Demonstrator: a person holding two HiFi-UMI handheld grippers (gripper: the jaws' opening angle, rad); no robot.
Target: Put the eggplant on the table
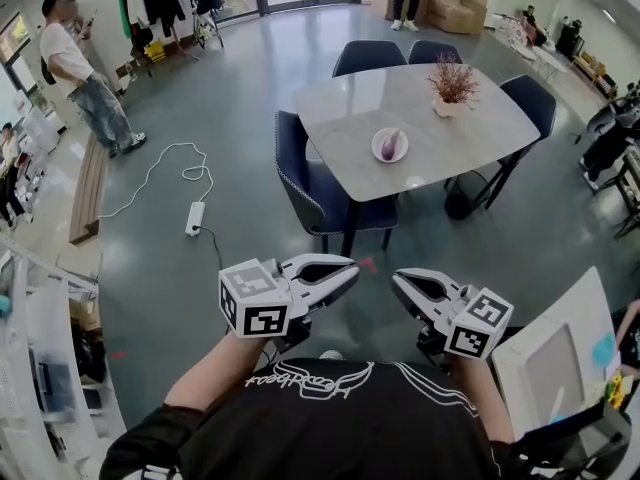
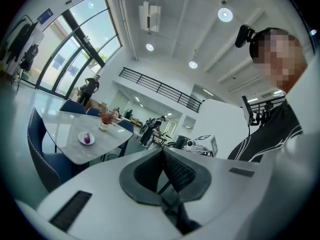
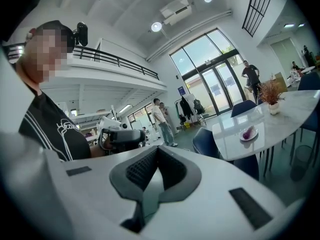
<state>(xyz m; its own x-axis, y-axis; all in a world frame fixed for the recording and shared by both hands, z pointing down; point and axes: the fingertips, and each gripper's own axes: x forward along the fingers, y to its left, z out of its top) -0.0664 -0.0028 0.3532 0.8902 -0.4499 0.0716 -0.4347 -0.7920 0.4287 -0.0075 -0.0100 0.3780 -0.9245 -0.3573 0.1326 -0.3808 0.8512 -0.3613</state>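
The floor (image 1: 200,268) is wide and grey, and a power strip (image 1: 195,218) with its cable lies on it. Beyond the strip stands the table (image 1: 470,143), pale-topped, with dark chairs (image 1: 310,183) drawn up around it. It is well apart from the person carrying the tools.

Near the person's chest, the left gripper (image 1: 352,268) and the right gripper (image 1: 397,280) point roughly level towards the table. In each gripper's own view the ribbed pads meet at the tips with nothing between them, so both are clenched and empty.

On the tabletop a potted plant (image 1: 452,86) stands towards the far right. A small white plate (image 1: 376,150) sits nearer the middle. The eggplant (image 1: 392,142) lies in that plate. It is short, plump and purple, and it is not yet on the bare tabletop.

From here the eggplant looks light enough for one gripper. Its skin is probably smooth and a little slick, and the flesh beneath is firm but will bruise under a hard squeeze. The rounded shape may roll once it is set down.

The best hold is likely across the thickest part, with the jaws spanning the short axis and pressing moderately. The plate looks light too, so it could slide or tip if a jaw catches its rim. Whether a stem end is there to grab cannot be told at this distance.
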